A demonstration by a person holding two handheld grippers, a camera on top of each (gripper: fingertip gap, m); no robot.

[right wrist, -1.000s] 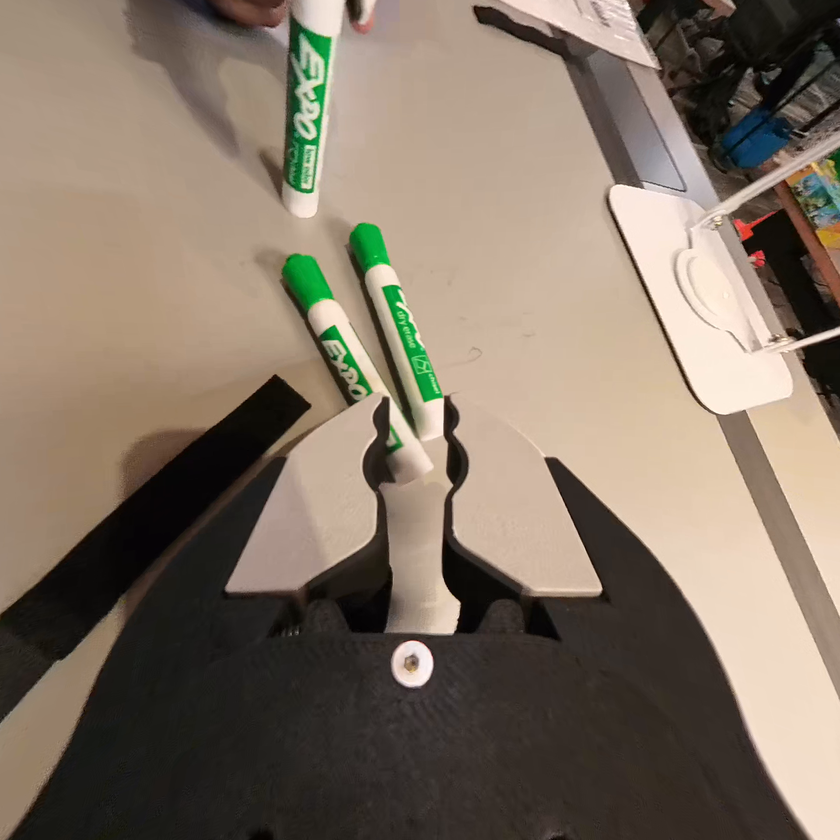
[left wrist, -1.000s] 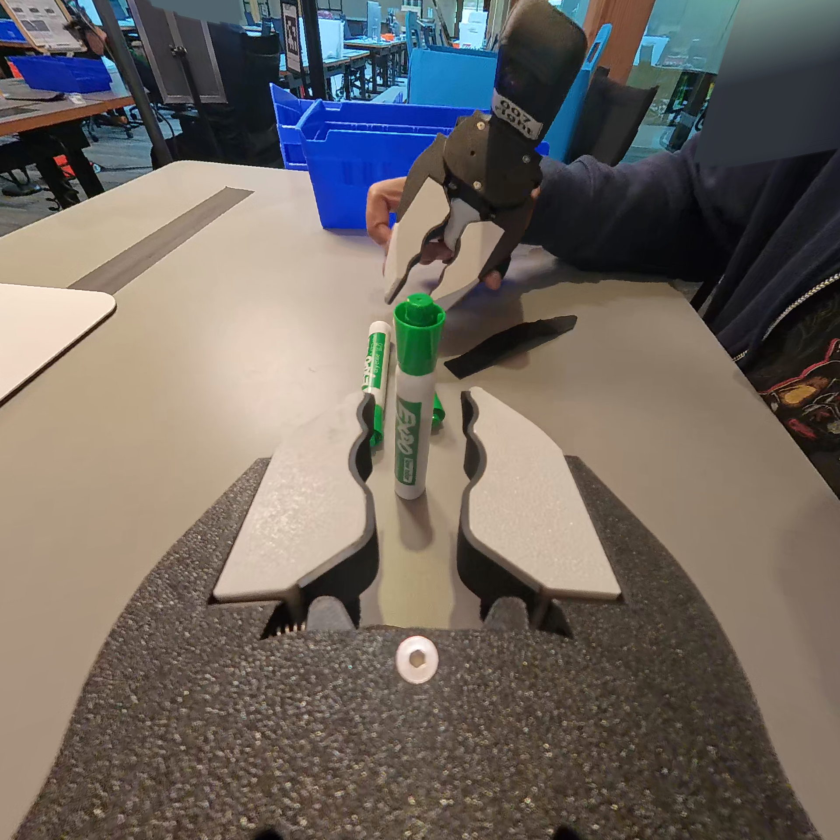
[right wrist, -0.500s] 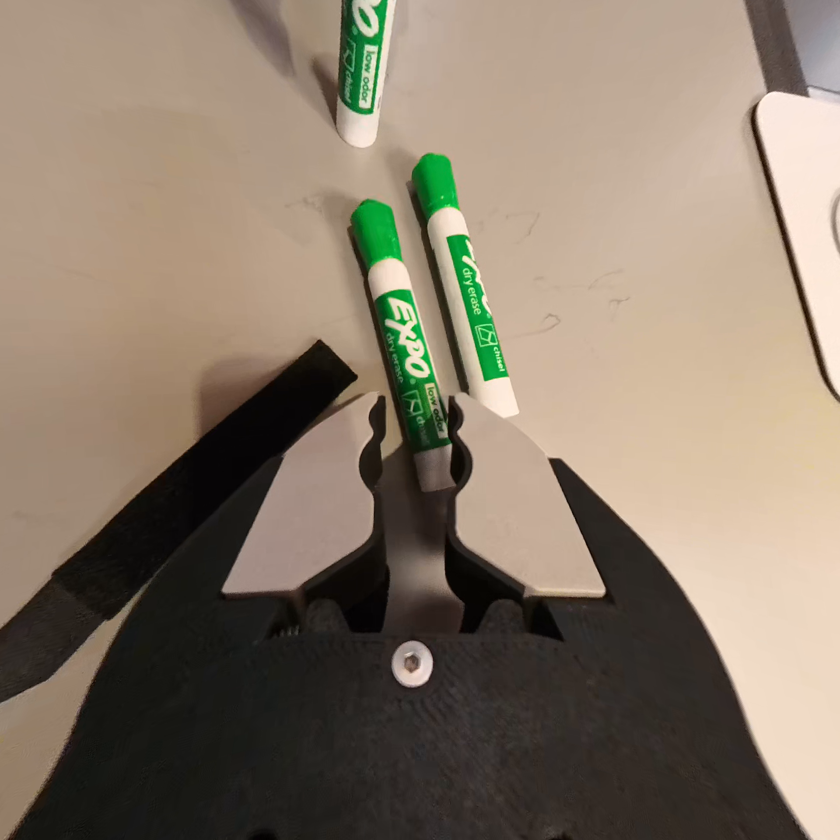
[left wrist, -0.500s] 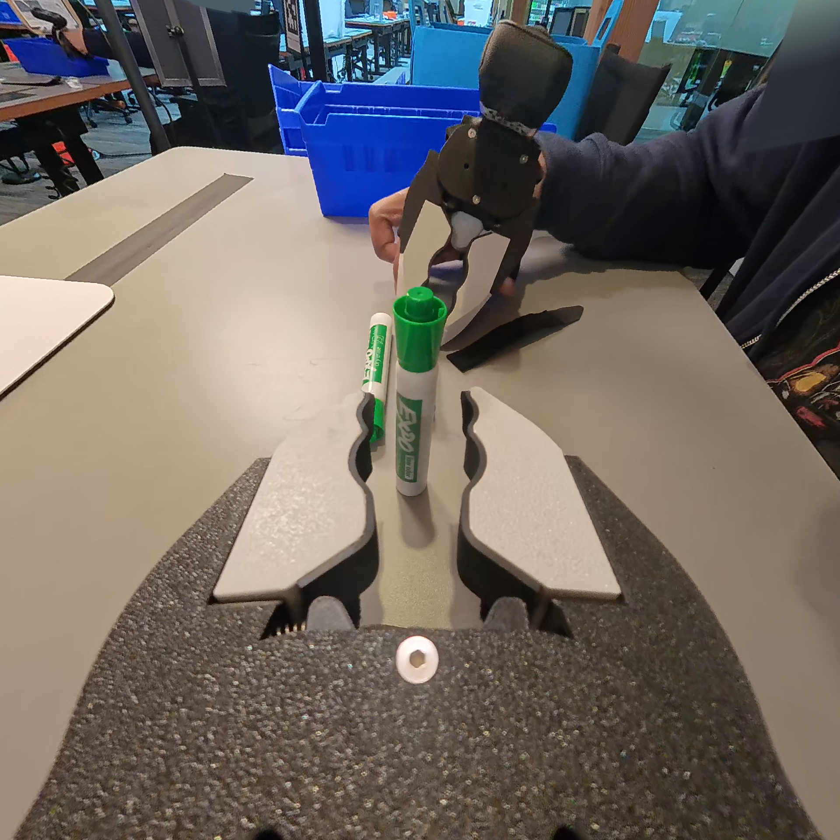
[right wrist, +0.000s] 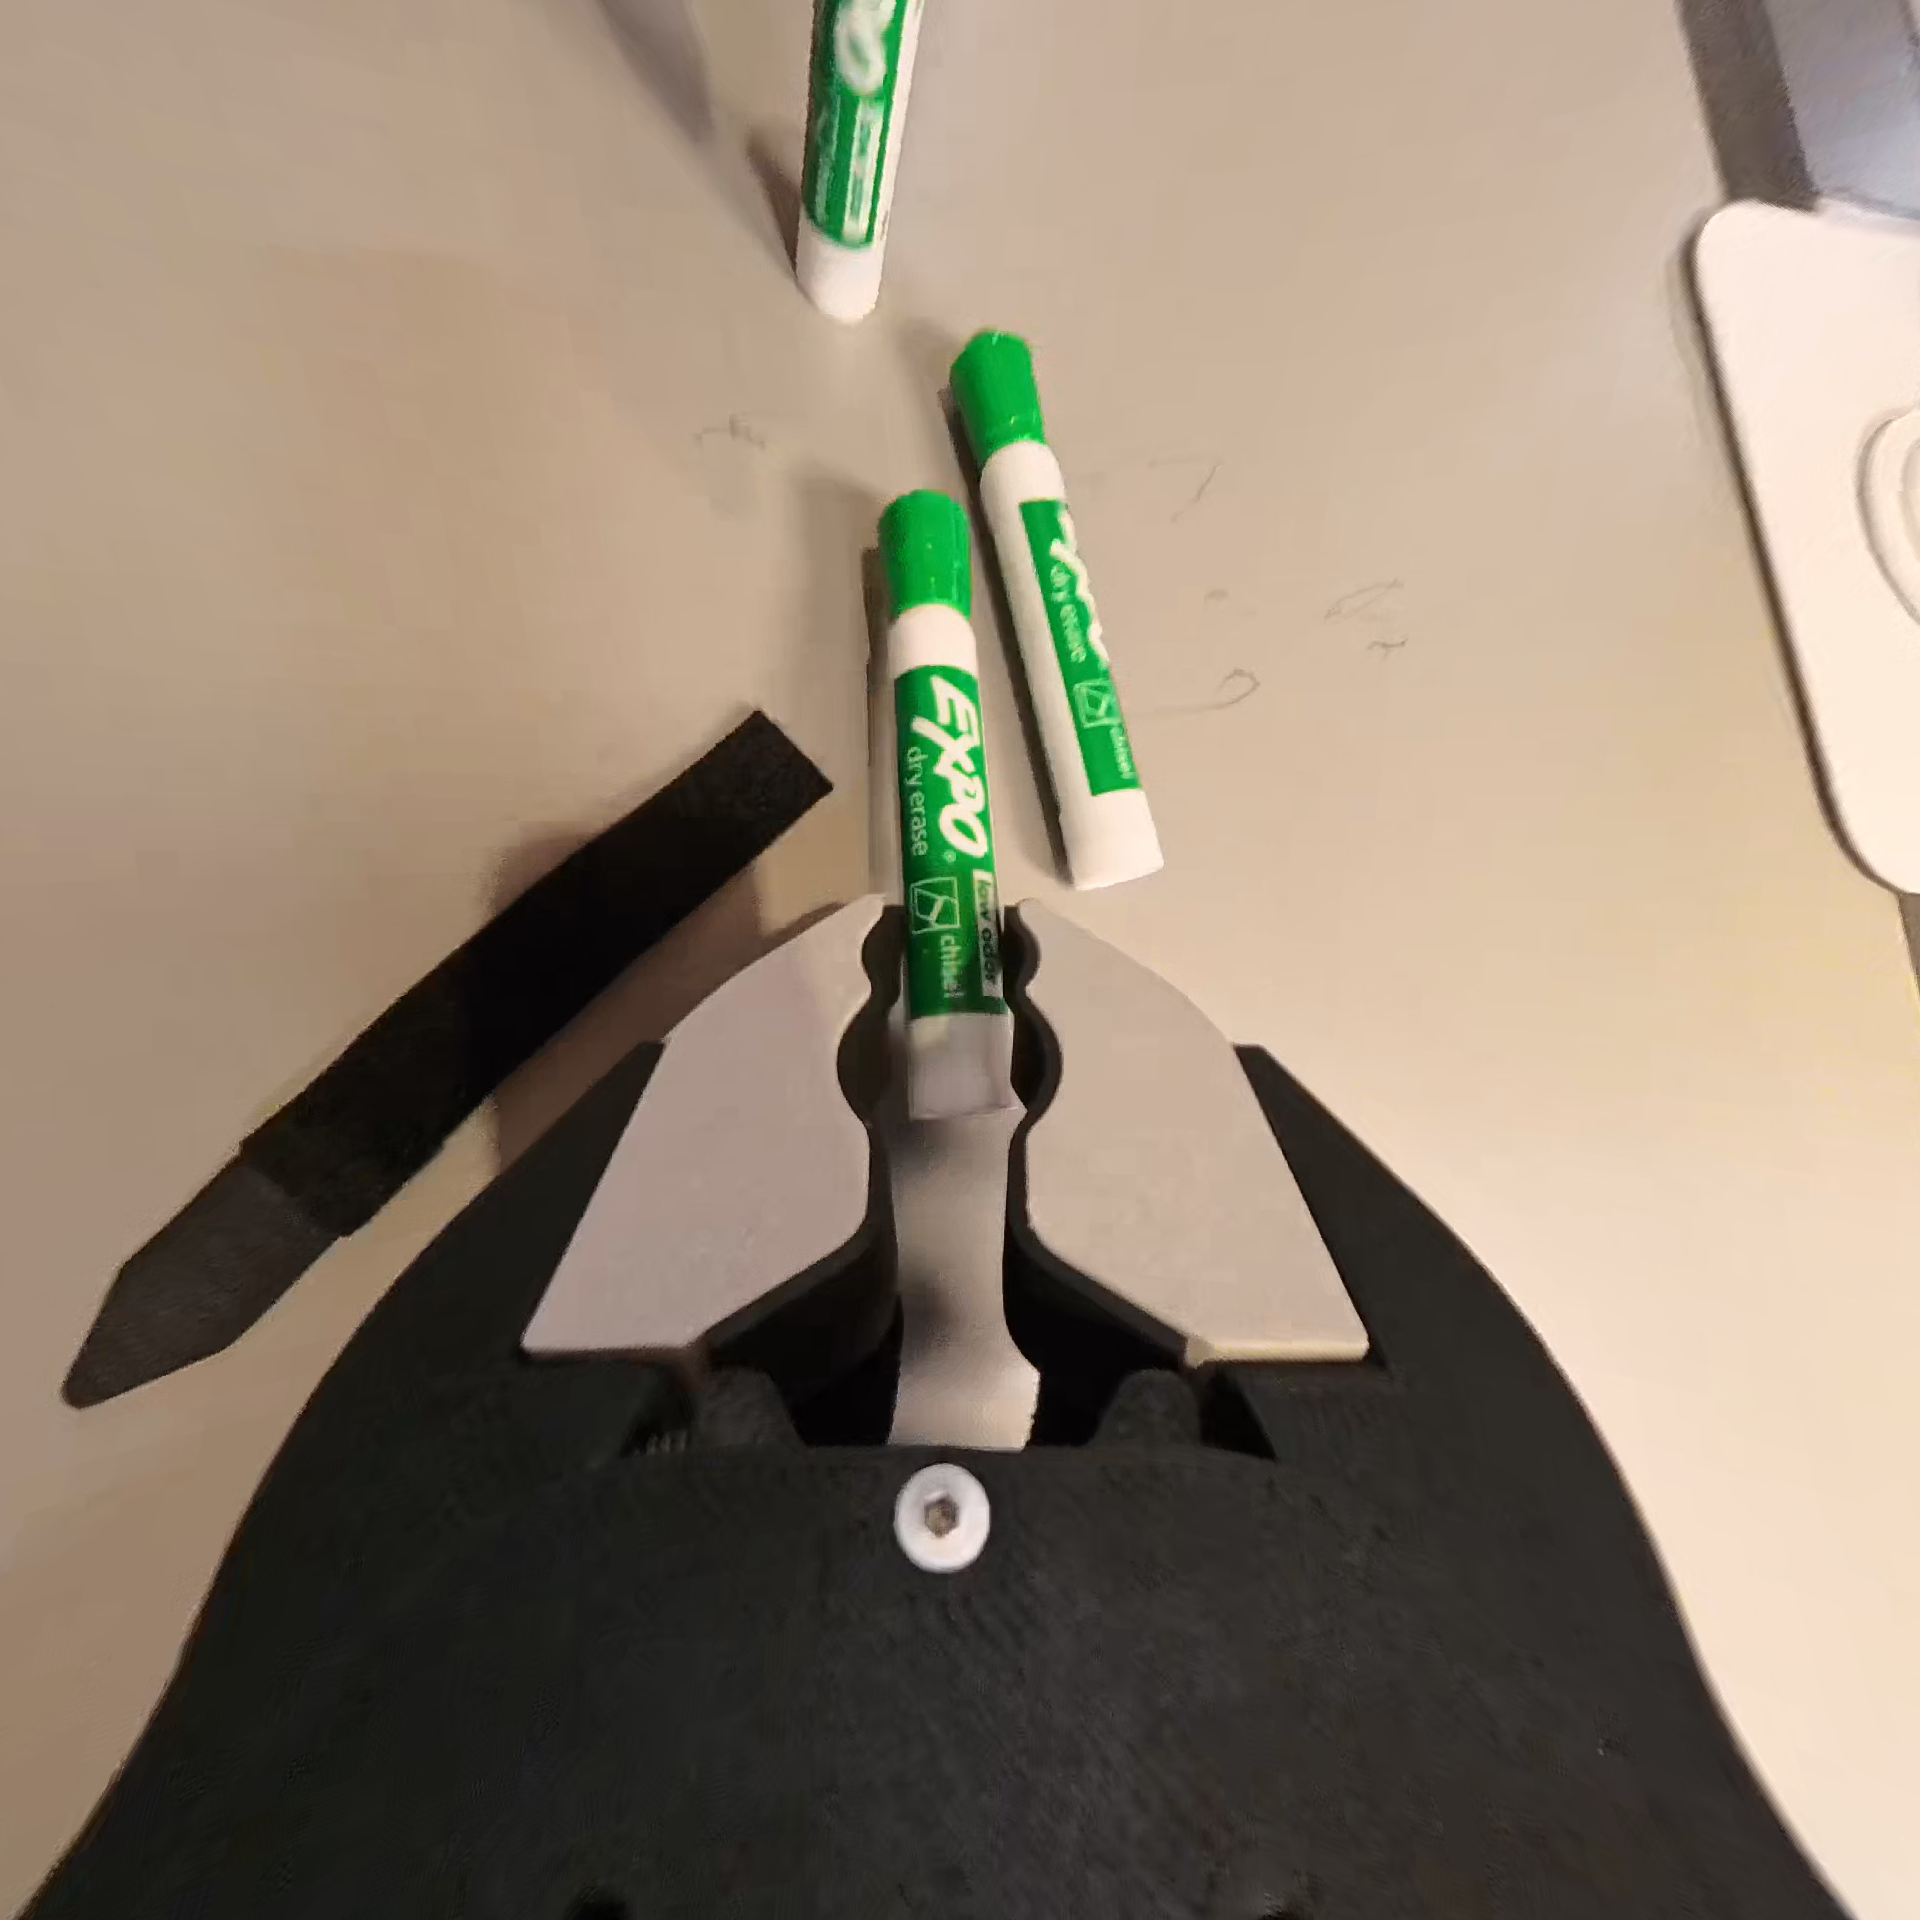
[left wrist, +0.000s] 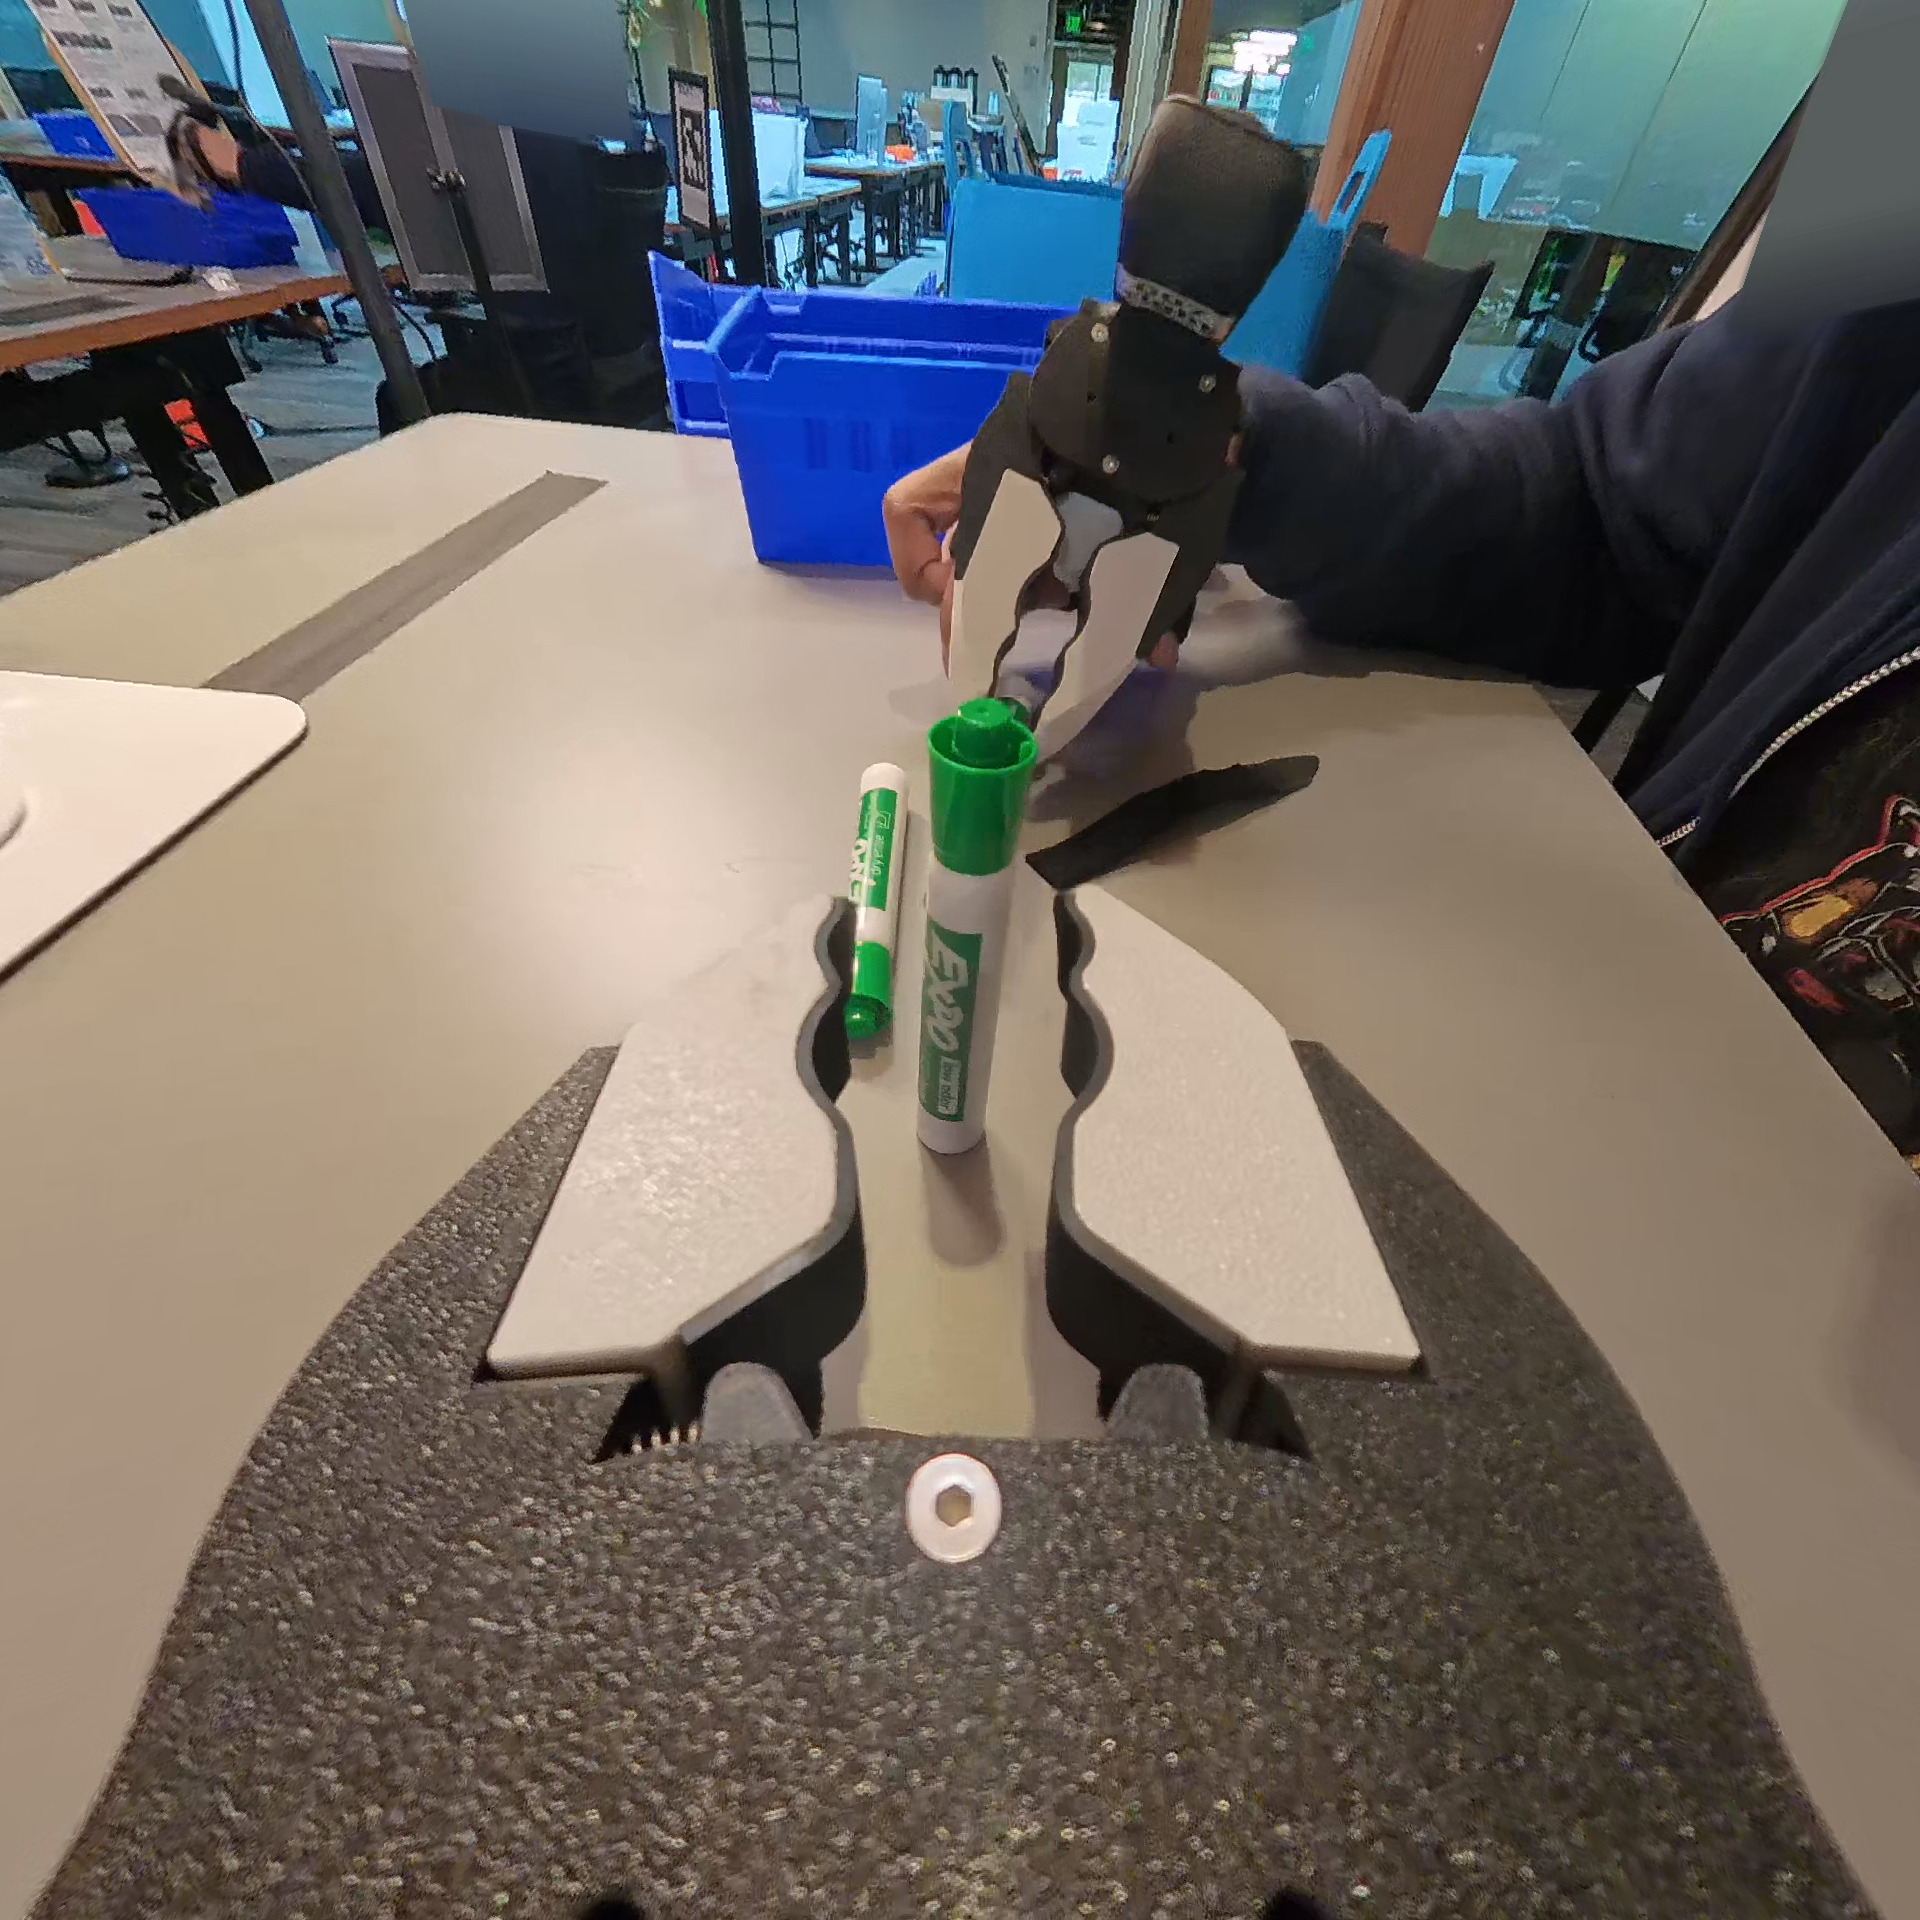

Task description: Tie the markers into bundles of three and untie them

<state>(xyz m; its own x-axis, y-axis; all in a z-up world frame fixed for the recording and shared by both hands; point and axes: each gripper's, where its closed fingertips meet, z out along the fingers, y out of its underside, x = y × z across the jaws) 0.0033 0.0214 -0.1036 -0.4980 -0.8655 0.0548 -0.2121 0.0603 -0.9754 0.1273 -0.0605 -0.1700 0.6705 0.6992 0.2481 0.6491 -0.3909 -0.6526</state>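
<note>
Gathering step: the right claw [right wrist: 951, 997] pinched a green-capped white plastic marker [right wrist: 940, 769]; the left claw [left wrist: 951, 997] stood spread around an upright one [left wrist: 961, 935]. Next, probably, came laying them together.

light: bright, even | shadows: soft | edges: fisheye-bent | blur: slight motion
</note>
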